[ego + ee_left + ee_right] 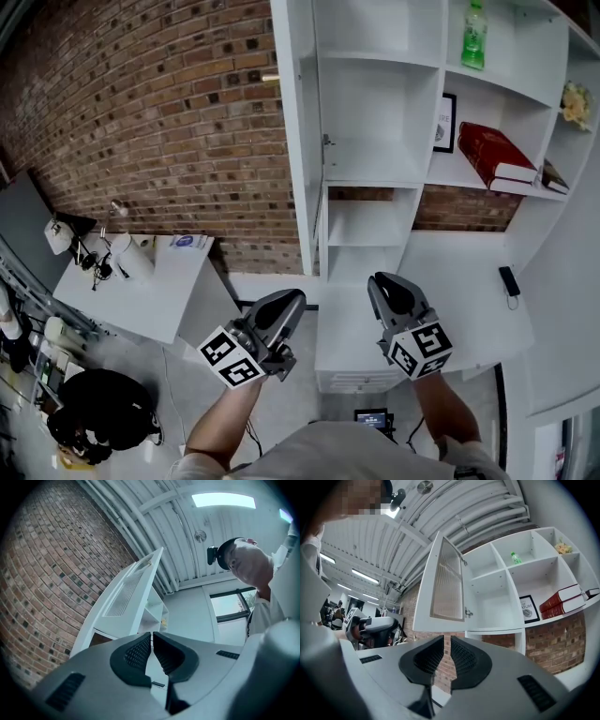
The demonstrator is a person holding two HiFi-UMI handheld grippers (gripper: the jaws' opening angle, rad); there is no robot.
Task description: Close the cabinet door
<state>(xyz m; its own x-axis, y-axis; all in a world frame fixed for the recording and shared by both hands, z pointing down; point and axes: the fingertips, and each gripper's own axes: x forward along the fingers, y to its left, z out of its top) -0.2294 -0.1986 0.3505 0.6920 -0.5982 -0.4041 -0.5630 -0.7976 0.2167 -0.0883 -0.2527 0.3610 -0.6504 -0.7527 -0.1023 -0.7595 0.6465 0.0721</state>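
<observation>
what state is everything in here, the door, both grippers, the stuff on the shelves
door, open, swung wide
left hand-held gripper, shut, empty, clear of the door
right hand-held gripper, shut, empty, clear of the door
bottle, upright
books, lying flat, stacked
frame, standing upright

Before my left gripper (284, 307) and right gripper (391, 292), held side by side, rose the shelf unit (375, 169), its cabinet door (295, 141) open at the left; a bottle (474, 33) stood above the books (497, 157), a frame (444, 122) left of them.
</observation>
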